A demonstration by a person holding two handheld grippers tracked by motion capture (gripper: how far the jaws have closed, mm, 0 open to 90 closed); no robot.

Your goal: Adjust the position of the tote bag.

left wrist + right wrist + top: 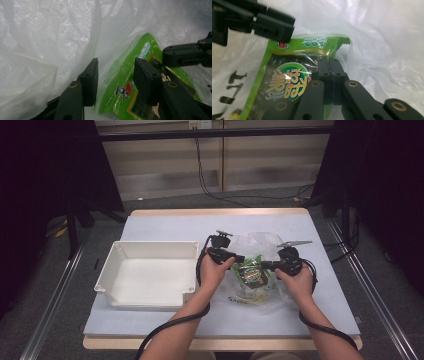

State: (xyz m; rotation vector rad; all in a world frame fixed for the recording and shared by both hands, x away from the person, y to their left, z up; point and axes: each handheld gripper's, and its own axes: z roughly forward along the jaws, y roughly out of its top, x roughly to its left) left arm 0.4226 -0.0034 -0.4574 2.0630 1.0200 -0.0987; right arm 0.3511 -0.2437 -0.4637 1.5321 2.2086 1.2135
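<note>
A clear plastic bag (256, 242) lies on the table with a green snack packet (251, 272) inside it. My left gripper (240, 258) comes at the bag from the left. In the left gripper view it (116, 68) is open, with crinkled film and the packet's green edge (147, 42) between the jaws and the pads off both. My right gripper (264, 265) comes from the right. In the right gripper view it (332, 62) is shut against the packet (287, 82); whether thin film is pinched I cannot tell. One left finger (274, 25) hangs over the packet's top.
A white rectangular bin (150, 249) stands open on the left half of the pale-covered table (165, 222). Small yellowish items (250, 296) lie in the bag's near end. Black cables trail from both grippers toward the table's front edge.
</note>
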